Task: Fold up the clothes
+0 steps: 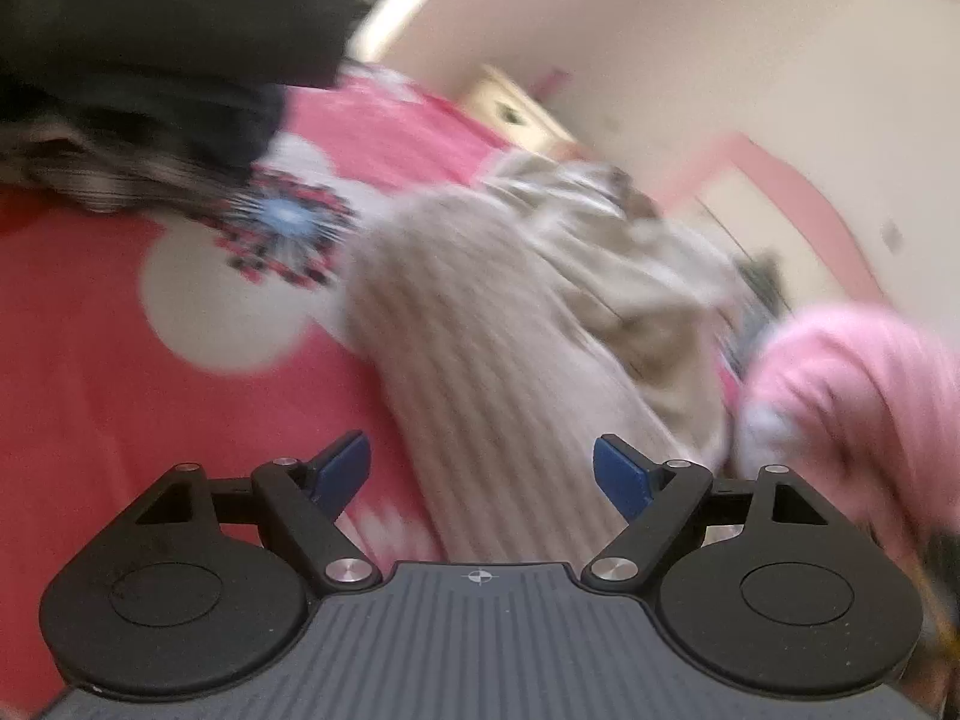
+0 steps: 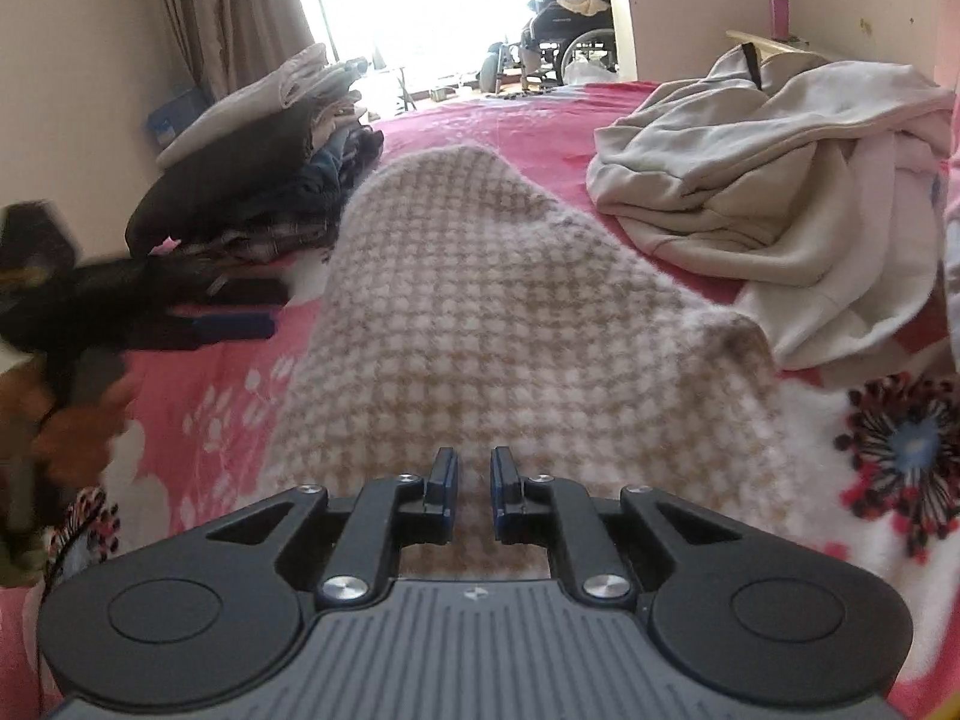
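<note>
Checked sweater lies flat on the pink bedspread, between a stack of folded clothes and a loose beige heap. Right gripper hovers over its near edge, jaws a narrow gap apart, nothing pinched. Left gripper stands wide, released, empty; view blurred.

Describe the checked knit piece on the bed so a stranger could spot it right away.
On the pink floral bedspread, look between the stack of dark folded clothes and the crumpled cream hoodie heap. The beige-and-white checked knit garment lies there, the only one with a small check.
</note>
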